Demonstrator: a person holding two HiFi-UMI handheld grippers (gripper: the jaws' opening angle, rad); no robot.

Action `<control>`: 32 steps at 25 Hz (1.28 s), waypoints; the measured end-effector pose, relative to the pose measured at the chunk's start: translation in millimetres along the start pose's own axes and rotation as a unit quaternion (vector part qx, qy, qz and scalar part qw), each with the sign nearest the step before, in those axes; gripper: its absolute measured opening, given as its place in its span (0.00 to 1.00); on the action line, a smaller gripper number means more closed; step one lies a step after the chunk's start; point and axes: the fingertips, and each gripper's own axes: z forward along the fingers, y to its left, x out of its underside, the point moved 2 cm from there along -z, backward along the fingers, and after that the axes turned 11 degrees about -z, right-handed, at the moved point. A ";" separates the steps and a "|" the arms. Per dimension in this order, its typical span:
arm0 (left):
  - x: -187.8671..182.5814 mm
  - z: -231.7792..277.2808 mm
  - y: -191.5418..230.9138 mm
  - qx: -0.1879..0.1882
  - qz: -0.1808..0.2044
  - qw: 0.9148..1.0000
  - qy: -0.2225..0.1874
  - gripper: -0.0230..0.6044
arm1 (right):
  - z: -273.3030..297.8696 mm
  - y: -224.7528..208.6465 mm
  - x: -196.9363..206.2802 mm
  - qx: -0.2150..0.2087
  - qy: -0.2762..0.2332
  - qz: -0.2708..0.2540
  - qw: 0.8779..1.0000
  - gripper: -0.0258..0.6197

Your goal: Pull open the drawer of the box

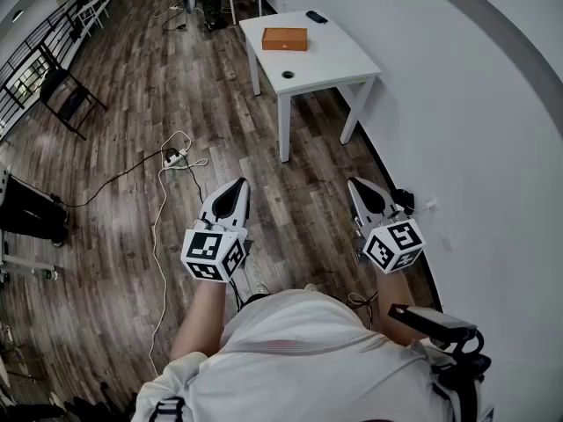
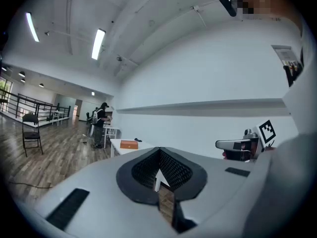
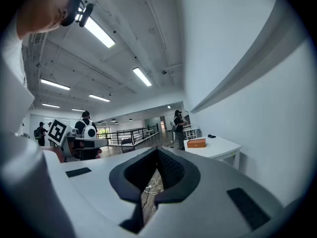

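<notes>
Box (image 1: 284, 39) on far table (image 1: 339, 60); left gripper (image 1: 239, 184) and right gripper (image 1: 354, 184) both clenched, empty.

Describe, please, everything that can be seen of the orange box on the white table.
The orange box is low, flat and rectangular, brownish orange; wood or card, I cannot tell. It lies flat on the white table, near its far end. No drawer stands out from it, and no handle can be made out from here. Only the table touches it: a small black object lies apart beyond it, and the left gripper and right gripper are far from it.
</notes>
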 end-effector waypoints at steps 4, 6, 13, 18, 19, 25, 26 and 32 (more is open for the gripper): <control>7.0 4.3 -9.5 -0.002 0.001 1.000 0.004 0.06 | -8.6 -8.3 7.2 0.000 0.004 0.002 1.000 0.05; 7.7 12.3 -18.9 -0.004 0.002 1.000 0.005 0.05 | -14.0 -19.7 8.4 0.000 0.006 0.001 1.000 0.05; 19.6 40.7 -56.3 -0.014 0.010 1.000 0.003 0.06 | -32.4 -70.8 18.4 -0.004 0.010 0.002 1.000 0.05; 27.0 51.3 -64.2 -0.021 0.010 1.000 0.005 0.05 | -33.7 -94.4 23.0 -0.002 0.006 0.011 1.000 0.04; 28.1 55.0 -64.1 -0.021 0.006 1.000 0.005 0.06 | -32.8 -97.1 23.4 -0.003 0.006 0.009 1.000 0.05; 31.5 90.0 -64.7 -0.008 0.003 1.000 0.006 0.06 | -20.1 -119.3 32.1 -0.002 0.011 0.008 1.000 0.04; 31.8 97.7 -62.9 -0.006 0.002 1.000 0.006 0.06 | -16.5 -124.8 33.4 0.000 0.012 0.007 1.000 0.04; 23.1 142.5 -44.6 0.005 -0.002 1.000 0.007 0.06 | 14.6 -147.2 33.9 0.007 0.016 0.004 1.000 0.05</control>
